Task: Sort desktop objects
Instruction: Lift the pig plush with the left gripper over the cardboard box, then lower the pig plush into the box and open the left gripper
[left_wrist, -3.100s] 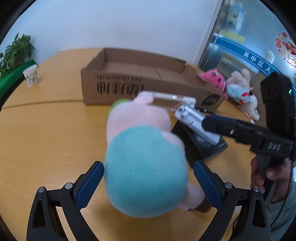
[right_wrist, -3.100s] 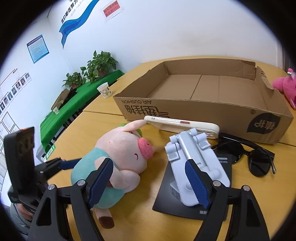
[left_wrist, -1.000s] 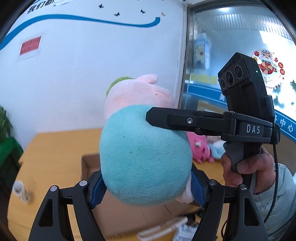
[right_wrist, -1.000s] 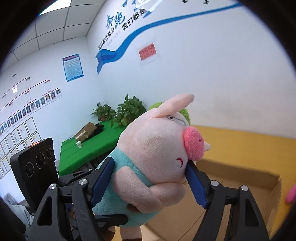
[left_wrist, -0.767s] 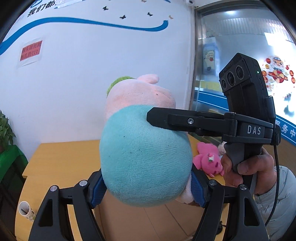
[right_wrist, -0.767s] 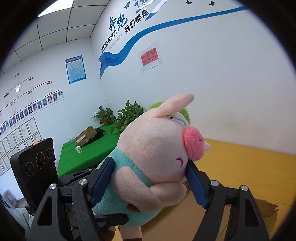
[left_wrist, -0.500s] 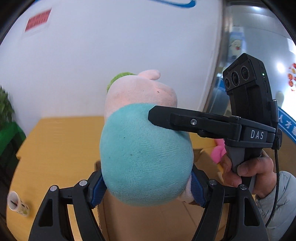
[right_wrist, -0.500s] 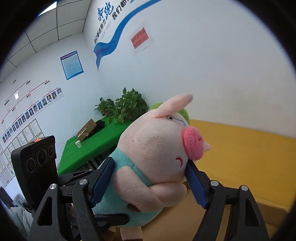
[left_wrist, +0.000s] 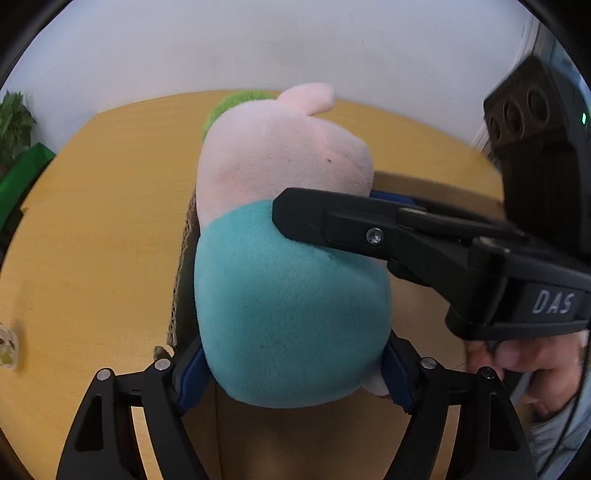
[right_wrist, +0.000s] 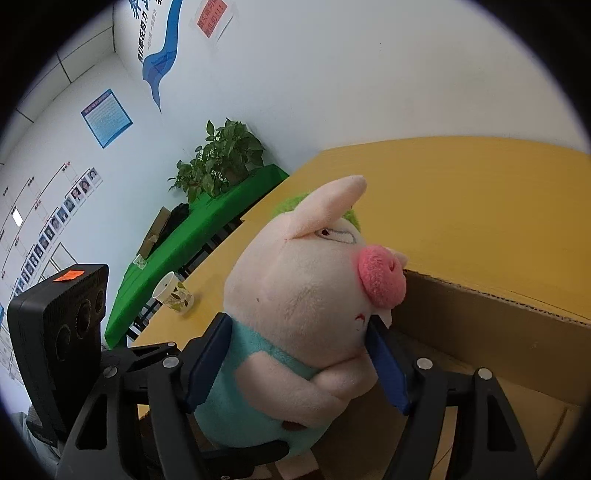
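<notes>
One plush pig (left_wrist: 291, 306) is clamped by both jaws, left gripper (left_wrist: 291, 373) and right gripper (right_wrist: 295, 365), above one cardboard box (right_wrist: 491, 325).

My left hand-held gripper (left_wrist: 291, 373): black frame, blue pads, silver screws. My right hand-held gripper (right_wrist: 299, 362): same build, white "DAS" lettering, black camera block with three lenses. My hand (left_wrist: 517, 356): bare skin, grey sleeve, thin cable.

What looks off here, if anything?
One oddity: both grippers clamp the same plush pig. The left gripper squeezes its teal body, the right gripper pinches it below the head, over the cardboard box. The paper cup stands upright; no spill or damage shows.
</notes>
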